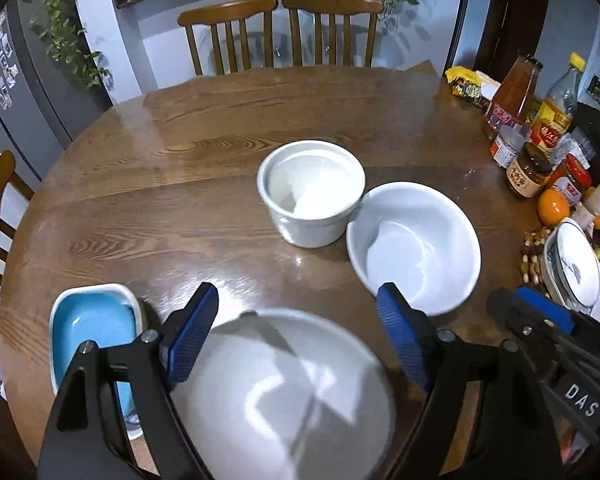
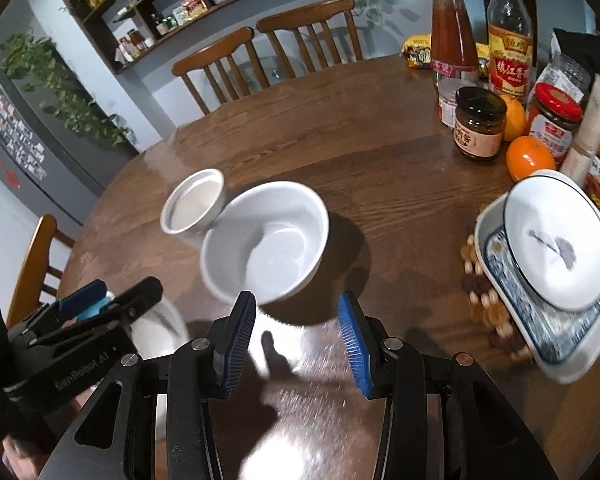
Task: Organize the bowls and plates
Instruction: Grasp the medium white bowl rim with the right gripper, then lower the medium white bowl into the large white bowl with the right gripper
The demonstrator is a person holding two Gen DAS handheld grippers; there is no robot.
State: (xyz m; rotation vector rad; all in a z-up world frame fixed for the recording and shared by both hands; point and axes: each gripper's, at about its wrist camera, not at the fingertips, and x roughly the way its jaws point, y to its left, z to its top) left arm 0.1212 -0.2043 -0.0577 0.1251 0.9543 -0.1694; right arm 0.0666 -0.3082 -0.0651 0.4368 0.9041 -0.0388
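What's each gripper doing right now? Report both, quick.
Left gripper: open, holding nothing, over the white plate.
Right gripper: open, nothing between its pads, just short of the white bowl.

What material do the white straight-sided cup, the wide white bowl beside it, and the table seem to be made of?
White straight-sided cup: probably glazed ceramic; thick rim, smooth glossy white walls.
Wide white bowl: likely glazed ceramic too; shiny reflections inside, though melamine cannot be excluded.
Table: wood or wood veneer, varnished; clear grain lines and a glossy sheen.
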